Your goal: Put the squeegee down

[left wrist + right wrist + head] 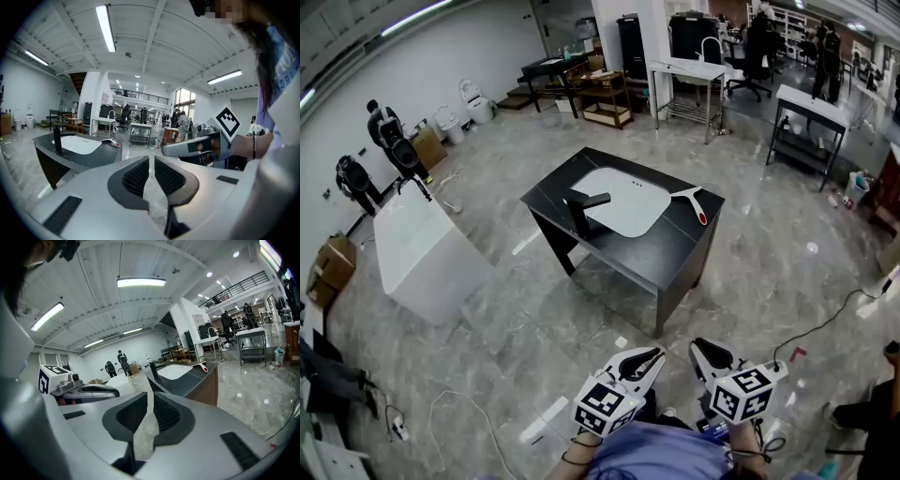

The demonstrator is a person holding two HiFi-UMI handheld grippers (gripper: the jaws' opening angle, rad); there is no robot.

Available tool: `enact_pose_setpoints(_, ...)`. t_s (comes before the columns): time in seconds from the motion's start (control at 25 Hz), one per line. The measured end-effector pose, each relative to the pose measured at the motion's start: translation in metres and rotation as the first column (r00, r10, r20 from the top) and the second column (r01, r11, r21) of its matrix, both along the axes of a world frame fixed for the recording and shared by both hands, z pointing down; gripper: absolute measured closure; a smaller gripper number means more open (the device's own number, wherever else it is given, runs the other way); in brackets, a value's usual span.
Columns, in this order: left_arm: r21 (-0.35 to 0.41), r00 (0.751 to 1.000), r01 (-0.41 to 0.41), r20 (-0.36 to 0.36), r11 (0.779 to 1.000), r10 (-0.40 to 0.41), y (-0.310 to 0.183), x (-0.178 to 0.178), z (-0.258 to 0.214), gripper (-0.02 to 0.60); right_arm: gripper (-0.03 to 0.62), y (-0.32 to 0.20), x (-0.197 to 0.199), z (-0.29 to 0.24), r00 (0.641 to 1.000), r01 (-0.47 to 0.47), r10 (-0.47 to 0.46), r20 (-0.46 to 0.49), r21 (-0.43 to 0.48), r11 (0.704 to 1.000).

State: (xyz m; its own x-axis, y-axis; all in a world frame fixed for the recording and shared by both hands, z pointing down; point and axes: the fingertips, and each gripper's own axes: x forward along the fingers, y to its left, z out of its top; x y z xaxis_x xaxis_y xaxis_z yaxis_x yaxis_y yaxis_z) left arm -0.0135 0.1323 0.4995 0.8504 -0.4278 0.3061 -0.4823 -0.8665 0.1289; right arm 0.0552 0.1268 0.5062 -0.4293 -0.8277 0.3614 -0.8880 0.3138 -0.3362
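white squeegee with red-tipped handle (690, 199) is seen lying flat on the black sink table (675, 253), just right of the white inset basin (623, 202). it is judged already put down. left gripper (654, 357) and right gripper (703, 349) are held close to the body, well apart from the table. jaws are together on both, nothing clamped. the squeegee lies straight ahead of both, red end pointed back toward the near-right edge. the right gripper is judged slightly nearer.

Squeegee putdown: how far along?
Done: the squeegee lies flat on the black counter beside the white basin. In hand: nothing; left gripper and right gripper are both shut and empty, away from the counter. Left: nothing apparent.
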Motion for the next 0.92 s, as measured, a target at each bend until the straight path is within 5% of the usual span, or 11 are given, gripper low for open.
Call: enact_pose_setpoints(0.92, 0.041, 1.0, -0.01, -0.017, 0.999, 0.011, -0.004, 0.005, -0.006, 0.538, 0.544, 0.0, 0.024, -0.007, 0.998, -0.06, 0.06, -0.004, 0.03, 0.998)
